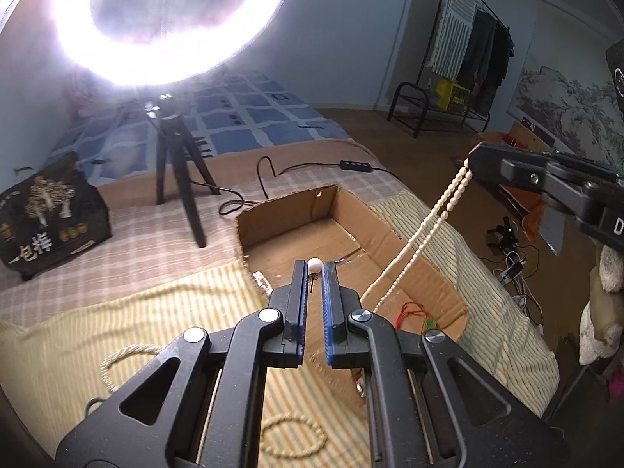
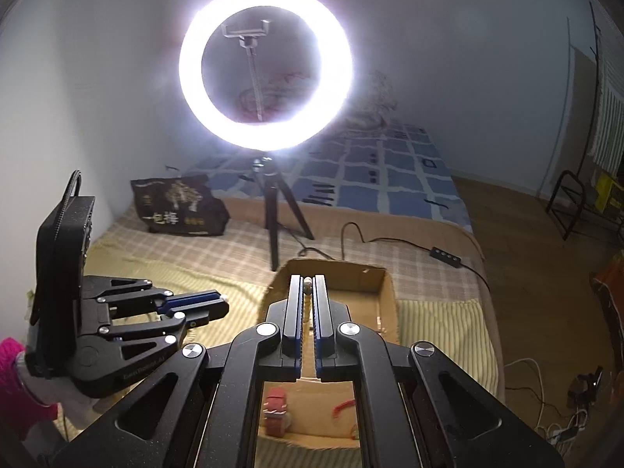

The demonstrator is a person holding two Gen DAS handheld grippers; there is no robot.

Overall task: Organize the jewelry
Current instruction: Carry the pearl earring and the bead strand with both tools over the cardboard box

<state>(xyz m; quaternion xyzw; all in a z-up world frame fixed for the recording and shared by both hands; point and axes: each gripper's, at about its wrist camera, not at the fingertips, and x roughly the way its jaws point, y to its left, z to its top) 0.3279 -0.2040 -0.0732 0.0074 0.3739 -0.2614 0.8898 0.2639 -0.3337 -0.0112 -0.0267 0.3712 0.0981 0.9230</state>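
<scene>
My left gripper [image 1: 314, 269] is shut on a white pearl earring [image 1: 314, 265], held over the near end of an open cardboard box [image 1: 413, 245] on the bed. My right gripper [image 2: 308, 282] is shut on a cream bead necklace [image 1: 425, 226], which hangs in a long double strand from its tips down into the box. In the right wrist view beads [image 2: 307, 284] show between the fingertips, above the box [image 2: 390, 292]. The left gripper also shows in the right wrist view [image 2: 222, 302], to the left of the box. A red strap piece [image 2: 275, 409] and a red cord [image 1: 409, 310] lie inside the box.
A lit ring light on a black tripod [image 1: 179, 179] stands behind the box, with its cable and switch [image 1: 353, 165] trailing right. A black printed bag [image 1: 50, 226] sits at the left. Two cream cord loops [image 1: 292, 436] lie on the striped cloth. The bed edge drops off at the right.
</scene>
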